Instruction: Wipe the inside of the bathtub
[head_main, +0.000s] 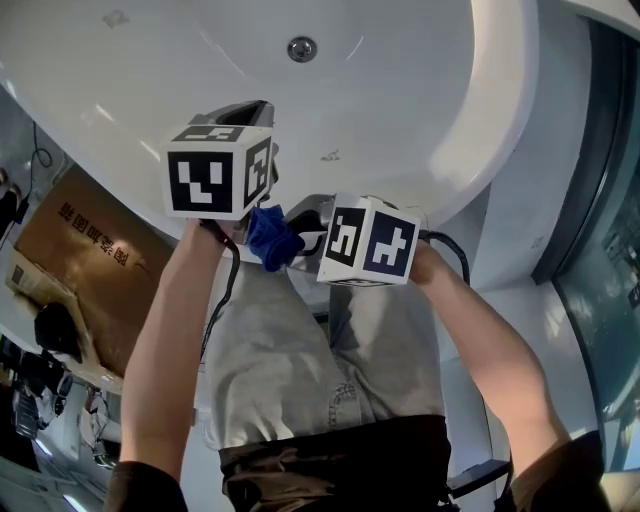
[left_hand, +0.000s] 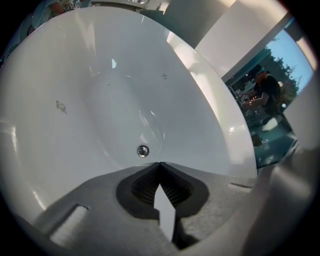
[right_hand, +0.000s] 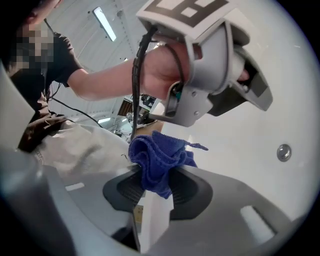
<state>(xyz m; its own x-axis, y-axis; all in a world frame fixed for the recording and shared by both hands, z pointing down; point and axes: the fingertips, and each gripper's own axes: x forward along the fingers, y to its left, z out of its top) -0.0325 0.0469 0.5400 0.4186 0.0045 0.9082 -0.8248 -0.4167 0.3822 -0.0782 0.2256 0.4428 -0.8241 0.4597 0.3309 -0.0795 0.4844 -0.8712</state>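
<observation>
The white bathtub (head_main: 420, 130) fills the top of the head view, its round metal drain (head_main: 302, 48) near the upper middle. My left gripper (head_main: 248, 110) hangs over the tub's near wall; in the left gripper view its jaws (left_hand: 160, 165) are shut tip to tip with nothing between them, pointing toward the drain (left_hand: 143, 150). Just to its right, my right gripper (head_main: 303, 228) is shut on a crumpled blue cloth (head_main: 272, 238). In the right gripper view the cloth (right_hand: 160, 157) bulges out of the jaws, and the left gripper (right_hand: 215, 70) sits close above it.
The tub's broad rim (head_main: 500, 110) curves down at the right, beside a glass wall (head_main: 600, 270). A brown cardboard box (head_main: 80, 240) lies at the left. Small specks mark the tub wall (left_hand: 61, 106). A person (left_hand: 265, 92) stands beyond the glass.
</observation>
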